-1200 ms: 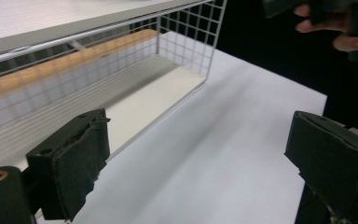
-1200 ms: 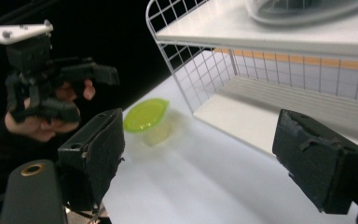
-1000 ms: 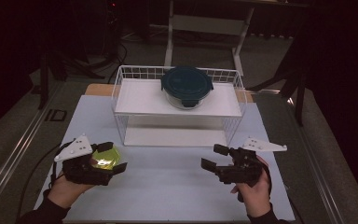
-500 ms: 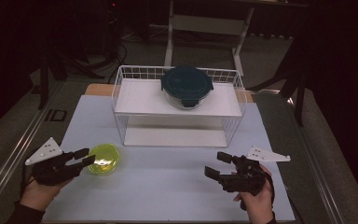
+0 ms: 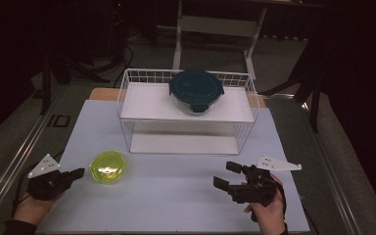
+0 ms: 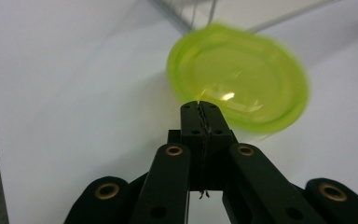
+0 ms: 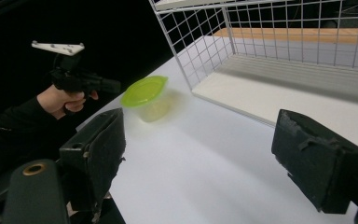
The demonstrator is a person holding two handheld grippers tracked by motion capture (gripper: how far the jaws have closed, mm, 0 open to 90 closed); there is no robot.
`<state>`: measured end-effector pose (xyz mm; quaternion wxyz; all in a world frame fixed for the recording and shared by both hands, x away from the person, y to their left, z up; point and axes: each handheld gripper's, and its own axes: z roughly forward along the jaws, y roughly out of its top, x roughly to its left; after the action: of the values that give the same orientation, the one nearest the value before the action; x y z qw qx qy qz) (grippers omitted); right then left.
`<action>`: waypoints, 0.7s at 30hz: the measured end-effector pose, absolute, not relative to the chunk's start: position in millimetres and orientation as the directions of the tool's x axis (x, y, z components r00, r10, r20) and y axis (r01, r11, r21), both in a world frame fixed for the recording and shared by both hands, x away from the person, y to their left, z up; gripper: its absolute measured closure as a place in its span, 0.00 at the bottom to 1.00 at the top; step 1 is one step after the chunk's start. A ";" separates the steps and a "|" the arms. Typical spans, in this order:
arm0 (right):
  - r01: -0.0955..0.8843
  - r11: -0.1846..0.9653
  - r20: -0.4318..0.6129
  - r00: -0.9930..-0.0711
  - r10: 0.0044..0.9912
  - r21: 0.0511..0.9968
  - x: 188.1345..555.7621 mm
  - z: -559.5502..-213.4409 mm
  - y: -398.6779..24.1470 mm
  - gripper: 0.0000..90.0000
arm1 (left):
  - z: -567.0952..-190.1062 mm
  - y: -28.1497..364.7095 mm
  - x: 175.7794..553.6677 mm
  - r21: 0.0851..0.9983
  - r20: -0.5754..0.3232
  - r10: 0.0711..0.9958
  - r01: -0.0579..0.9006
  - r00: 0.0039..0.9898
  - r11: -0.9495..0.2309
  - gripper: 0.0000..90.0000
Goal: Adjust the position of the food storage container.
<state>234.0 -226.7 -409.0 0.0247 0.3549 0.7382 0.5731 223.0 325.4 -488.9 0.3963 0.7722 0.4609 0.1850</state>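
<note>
My left gripper (image 5: 76, 174) sits low at the near-left corner of the bench (image 5: 176, 196), its jaws just having closed until the pads meet with nothing between them; in the left gripper view the tips (image 6: 200, 109) point straight at the green container (image 5: 107, 167), just short of its near rim. That container stands upright with its lid on, a round, squat tub of translucent lime plastic with a glossy top; being round, it has no long axis I can name. It rests on the bench's smooth white sheet, just left of the front corner of the wire rack (image 5: 127, 98) and clear of it. My right gripper (image 5: 227, 176) hangs over the near-right part of the bench, jaws spread wide and empty, padded faces showing rough black foam. Between the two grippers the sheet lies bare. The rack is white wire mesh with a flat shelf, on which sits a dark teal-lidded round dish (image 5: 196, 90).
</note>
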 end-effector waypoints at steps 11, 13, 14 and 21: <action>0.497 0.085 0.375 -0.746 0.551 0.864 234.0 -408.9 -227.9 0.19 | -522.5 322.5 239.4 0.727 -0.087 0.856 0.620 0.509 -0.295 0.99; 0.503 0.078 0.384 -0.742 0.549 0.861 234.9 -409.8 -229.1 0.19 | -526.9 323.5 246.6 0.730 -0.083 0.853 0.614 0.515 -0.300 0.99; 0.505 0.076 0.387 -0.741 0.549 0.860 235.3 -410.3 -229.4 0.19 | -528.4 324.4 249.5 0.729 -0.080 0.852 0.613 0.518 -0.304 0.99; 0.511 0.071 0.393 -0.737 0.550 0.857 236.5 -412.2 -230.9 0.20 | -532.9 323.2 262.7 0.738 -0.102 0.838 0.606 0.537 -0.298 0.99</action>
<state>236.5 -230.9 -412.2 0.0172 0.3626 0.7317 0.5769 262.7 323.2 -532.9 0.3778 0.7910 0.4561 0.1535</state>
